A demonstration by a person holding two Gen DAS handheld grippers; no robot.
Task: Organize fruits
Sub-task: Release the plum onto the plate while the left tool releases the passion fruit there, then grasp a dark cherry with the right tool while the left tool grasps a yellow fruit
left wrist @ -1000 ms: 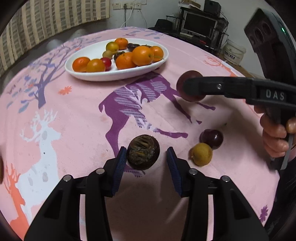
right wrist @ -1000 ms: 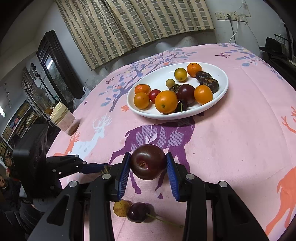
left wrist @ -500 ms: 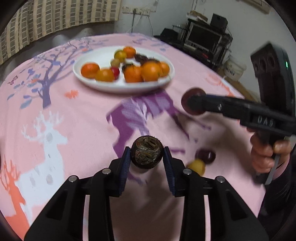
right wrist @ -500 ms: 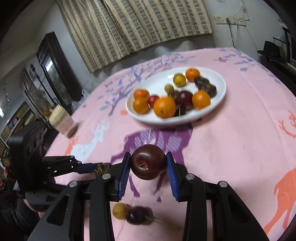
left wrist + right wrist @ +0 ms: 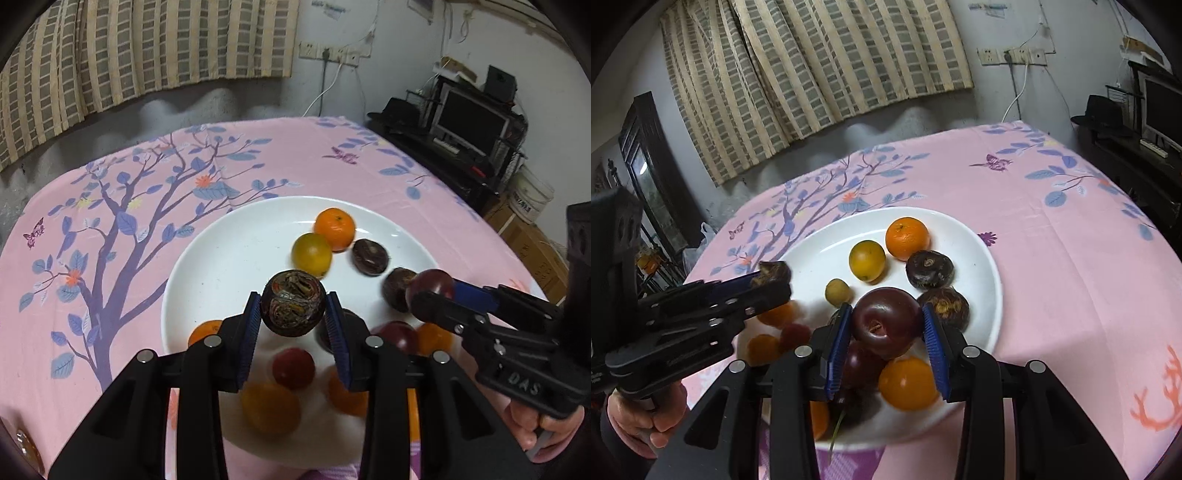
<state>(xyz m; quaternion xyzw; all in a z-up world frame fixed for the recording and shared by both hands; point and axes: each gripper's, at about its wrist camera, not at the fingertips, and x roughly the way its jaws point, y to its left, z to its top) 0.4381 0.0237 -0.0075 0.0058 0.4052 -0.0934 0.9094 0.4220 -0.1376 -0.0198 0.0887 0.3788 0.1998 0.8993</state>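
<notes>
Your left gripper (image 5: 293,326), jaws easing apart around the dark wrinkled round fruit (image 5: 293,303), should lower onto the white oval plate (image 5: 207,266) (bare patch); right gripper (image 5: 886,338) grips the glossy maroon plum (image 5: 886,323).

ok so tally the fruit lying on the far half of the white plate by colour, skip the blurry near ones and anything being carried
round orange mandarin: 1
yellow-orange round fruit: 1
small pale yellow fruit: 1
dark brown wrinkled fruits: 2
total: 5 on the white plate
</notes>
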